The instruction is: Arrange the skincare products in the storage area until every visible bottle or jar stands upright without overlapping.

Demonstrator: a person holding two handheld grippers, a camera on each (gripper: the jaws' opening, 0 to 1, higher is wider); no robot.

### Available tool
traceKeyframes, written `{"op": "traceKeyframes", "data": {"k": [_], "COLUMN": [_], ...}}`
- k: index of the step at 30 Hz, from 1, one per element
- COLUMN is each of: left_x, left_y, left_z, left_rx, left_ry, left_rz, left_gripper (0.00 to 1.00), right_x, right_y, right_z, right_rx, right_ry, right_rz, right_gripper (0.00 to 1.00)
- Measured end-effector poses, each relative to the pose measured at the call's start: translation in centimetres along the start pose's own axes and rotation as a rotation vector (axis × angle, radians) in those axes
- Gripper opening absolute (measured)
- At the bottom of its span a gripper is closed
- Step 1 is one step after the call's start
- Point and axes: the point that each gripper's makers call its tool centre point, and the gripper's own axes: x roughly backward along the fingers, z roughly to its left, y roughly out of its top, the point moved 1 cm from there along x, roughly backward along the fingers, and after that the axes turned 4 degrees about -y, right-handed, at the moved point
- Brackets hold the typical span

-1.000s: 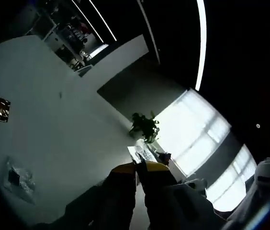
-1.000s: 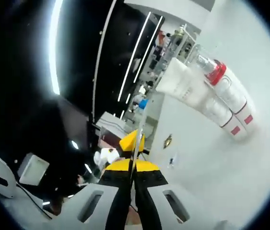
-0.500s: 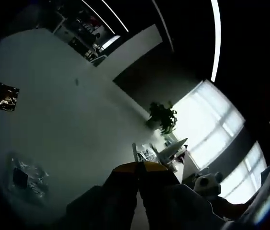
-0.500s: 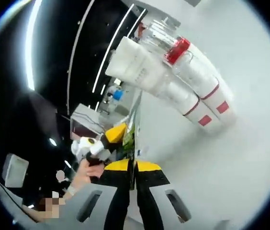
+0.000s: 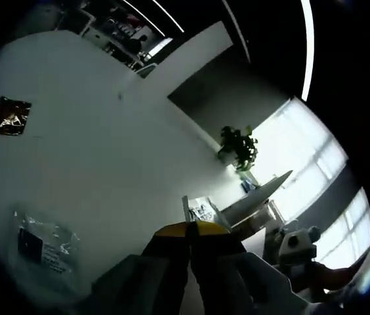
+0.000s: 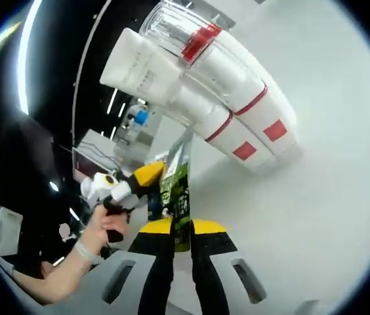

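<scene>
In the right gripper view, several white bottles with red bands and red squares sit packed side by side on the white table. A clear-capped bottle with a red band and a white tube touch them. The view is rolled, so I cannot tell whether they stand or lie. My right gripper is shut on a thin green sachet below the bottles. A hand holds the left gripper at the left. In the left gripper view, my left gripper is shut on a small printed sachet.
A dark foil packet and a clear plastic packet lie on the white table in the left gripper view. A potted plant and bright windows stand beyond the table's far edge. Shelving shows behind the bottles.
The right view has closed in on the bottles, which look larger and higher now. The hand with the left gripper has come into the right view. The left view has drifted slightly.
</scene>
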Motion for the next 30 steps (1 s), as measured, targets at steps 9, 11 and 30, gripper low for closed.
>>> {"op": "traceKeyframes", "data": {"k": [9,11,30], "left_x": [-0.8,-0.9,-2.8], "left_y": [-1.1,-1.3,-1.5], "left_z": [0.6,0.7,1.9], "left_rx": [-0.005,-0.005,0.033], "left_ry": [0.051,0.057,0.103], "left_rz": [0.019,0.018,-0.017], "left_gripper": [0.00,0.00,0.00], "right_x": [0.0,0.1,-3.1], "right_y": [0.0,0.4,1.1], "right_z": [-1.2,-1.9,-0.2], "right_rx": [0.011,0.030,0.752], "right_ry": [-0.053,-0.090,-0.182], "right_rz": [0.002,-0.016,0.028], "right_gripper": [0.15,0.16,0.26]}}
